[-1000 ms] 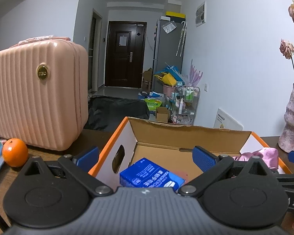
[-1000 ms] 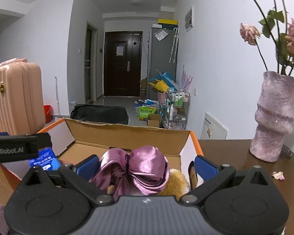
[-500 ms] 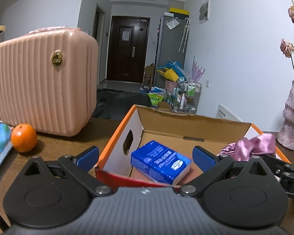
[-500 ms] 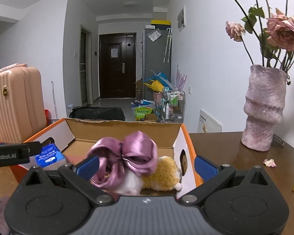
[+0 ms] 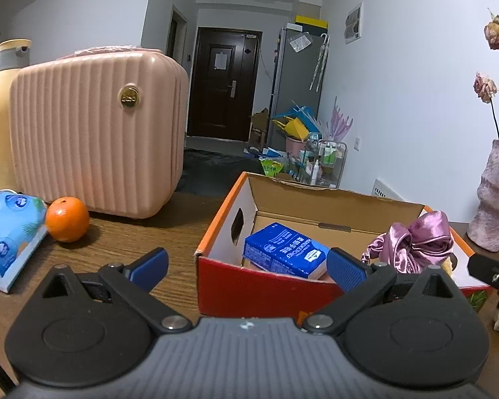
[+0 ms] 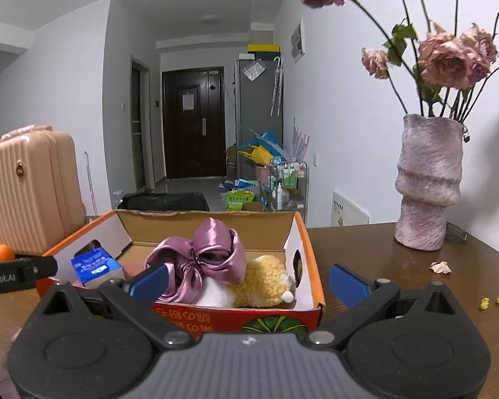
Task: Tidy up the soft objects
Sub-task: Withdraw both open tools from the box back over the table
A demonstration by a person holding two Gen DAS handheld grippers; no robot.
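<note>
An orange and red cardboard box point(image 5: 249, 286) point(image 6: 236, 319) stands open on the wooden table. Inside lie a blue tissue pack point(image 5: 284, 249) point(image 6: 94, 266), a purple satin scrunchie point(image 5: 415, 242) point(image 6: 203, 259) and a yellow and white plush toy point(image 6: 262, 282). My left gripper point(image 5: 248, 266) is open and empty, just in front of the box's near left corner. My right gripper point(image 6: 248, 281) is open and empty too, in front of the box's near right corner.
A pink ribbed suitcase point(image 5: 96, 133) stands at the back left, with an orange point(image 5: 67, 214) and a blue tissue pack point(image 5: 8, 222) before it. A rough purple vase point(image 6: 427, 183) of dried roses stands at the right. Petals and crumbs point(image 6: 440, 267) dot the table.
Both grippers have pulled back from above the box to just in front of it. The box's red front wall has come into view. Both stay open.
</note>
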